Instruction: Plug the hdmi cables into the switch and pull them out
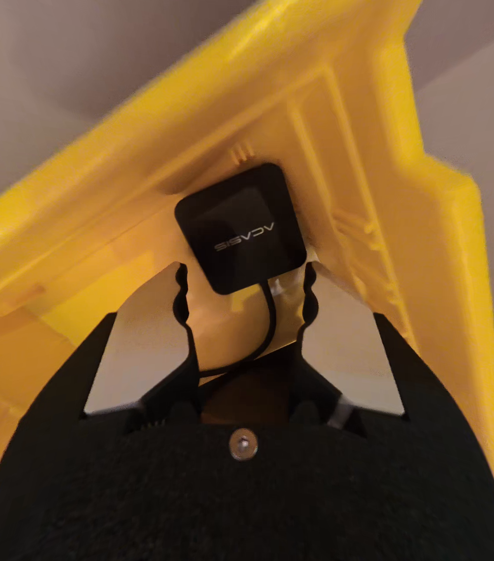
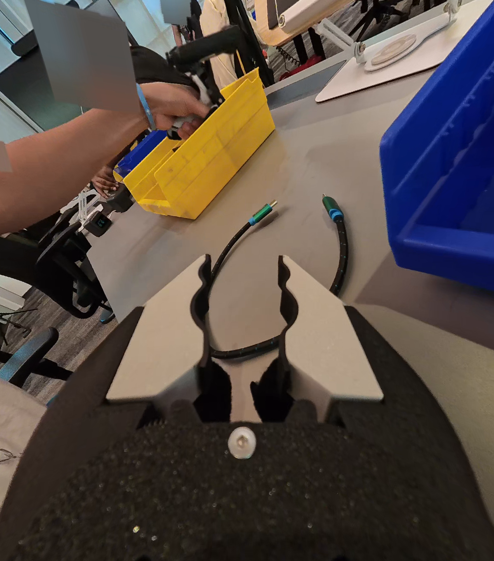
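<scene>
A small black square switch (image 1: 239, 227) lies inside the yellow bin (image 1: 103, 182), in its far corner, with a thin black lead (image 1: 271, 318) running back toward me. My left gripper (image 1: 244, 267) is open, its tips just short of the switch and on either side of its near corner. In the right wrist view a black braided HDMI cable (image 2: 341, 252) lies in a loop on the grey table, with two green plugs, one (image 2: 262, 211) and the other (image 2: 330, 208), pointing away. My right gripper (image 2: 244, 261) is open and empty above the cable's loop.
A large blue bin (image 2: 458, 170) stands at the right of the grey table (image 2: 315, 145). The yellow bin (image 2: 209, 151) sits at the far left, with a person's arm (image 2: 57, 170) and the left gripper (image 2: 197, 91) reaching into it. A white monitor base (image 2: 385, 60) stands behind. Office chairs stand at the left. Tip to tip, the grippers are about 45 cm apart.
</scene>
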Available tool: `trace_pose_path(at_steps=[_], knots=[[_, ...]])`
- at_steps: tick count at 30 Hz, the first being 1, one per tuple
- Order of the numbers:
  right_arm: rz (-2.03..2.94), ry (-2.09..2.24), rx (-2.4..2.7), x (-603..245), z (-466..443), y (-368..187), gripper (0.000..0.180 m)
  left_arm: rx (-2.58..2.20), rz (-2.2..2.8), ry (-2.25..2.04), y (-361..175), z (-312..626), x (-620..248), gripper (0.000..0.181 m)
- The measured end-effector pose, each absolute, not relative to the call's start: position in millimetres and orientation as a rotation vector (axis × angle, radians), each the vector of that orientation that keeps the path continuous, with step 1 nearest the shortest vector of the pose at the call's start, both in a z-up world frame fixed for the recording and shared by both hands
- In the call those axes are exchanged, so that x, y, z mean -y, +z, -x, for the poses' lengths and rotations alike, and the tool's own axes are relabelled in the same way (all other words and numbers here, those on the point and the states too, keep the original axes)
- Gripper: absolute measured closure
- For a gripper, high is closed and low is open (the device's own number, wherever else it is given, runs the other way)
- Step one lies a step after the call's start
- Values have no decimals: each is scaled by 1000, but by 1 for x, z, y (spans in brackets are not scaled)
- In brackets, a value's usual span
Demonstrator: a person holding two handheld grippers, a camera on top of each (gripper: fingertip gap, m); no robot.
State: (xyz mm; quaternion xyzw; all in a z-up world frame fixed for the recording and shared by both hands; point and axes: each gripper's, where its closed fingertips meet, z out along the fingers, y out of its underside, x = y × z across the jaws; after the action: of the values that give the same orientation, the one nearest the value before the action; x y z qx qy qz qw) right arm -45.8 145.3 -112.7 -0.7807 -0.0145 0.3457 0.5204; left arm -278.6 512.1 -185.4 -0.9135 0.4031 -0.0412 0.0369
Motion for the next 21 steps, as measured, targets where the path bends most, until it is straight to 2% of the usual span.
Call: trace_pose_path(at_steps=[1,14,17,21], knots=[[1873,832,37,-145,46,-113,136,-1261,2802,-93,-190,279,-512,108],[1873,871,64,-139,57,-111,136,-1172,2741,-33,-183,282,-518,113],[1861,869,56,-138,55,-108,136,-1105,2648,-65,-157,286,-525,114],[1857,852,59,-139,53,-107,136,-1055,2384,-135,-85,292,-534,114]])
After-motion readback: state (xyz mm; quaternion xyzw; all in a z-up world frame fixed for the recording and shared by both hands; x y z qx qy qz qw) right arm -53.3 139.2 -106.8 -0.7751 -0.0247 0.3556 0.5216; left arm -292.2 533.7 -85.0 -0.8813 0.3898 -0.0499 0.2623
